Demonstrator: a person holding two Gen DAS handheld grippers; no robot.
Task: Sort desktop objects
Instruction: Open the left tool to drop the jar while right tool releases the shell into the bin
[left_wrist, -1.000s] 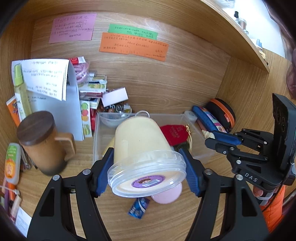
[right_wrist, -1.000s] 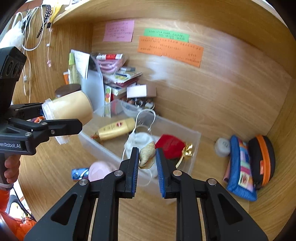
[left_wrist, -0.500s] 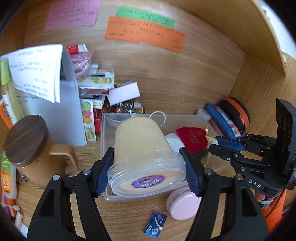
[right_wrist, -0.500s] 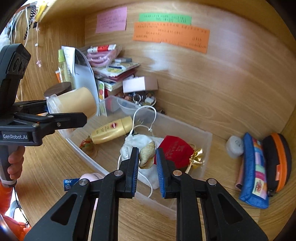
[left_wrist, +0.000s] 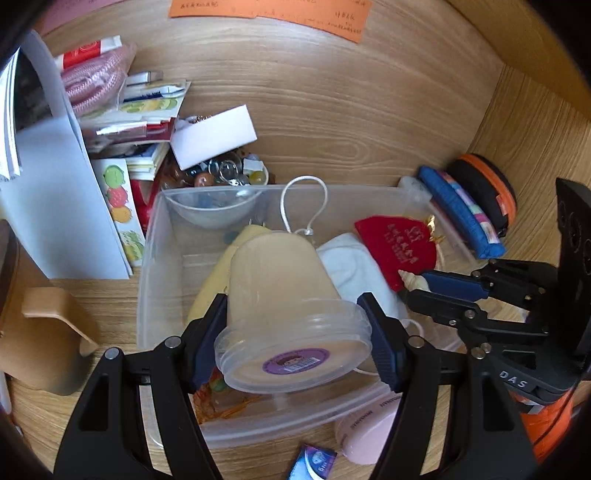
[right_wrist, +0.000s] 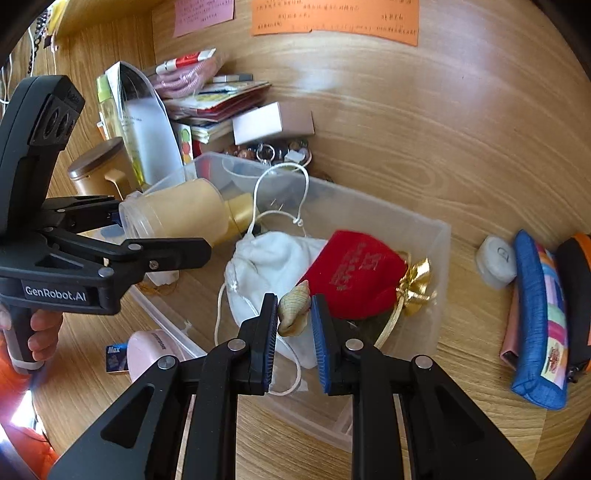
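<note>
Left wrist view: left gripper (left_wrist: 293, 338) clamps tub (left_wrist: 286, 306) over clear bin (left_wrist: 147, 258). Right gripper (right_wrist: 294, 334), nearly closed, pinches shell (right_wrist: 293, 308) above bin's right half. Left gripper body reads "GenRobot.AI".

Soft, bright daylight fills both views; pale glare streaks the wooden back panel (right_wrist: 388, 85). Fisheye bending curves straight edges, corners darken to black, and focus stays fairly sharp.
</note>
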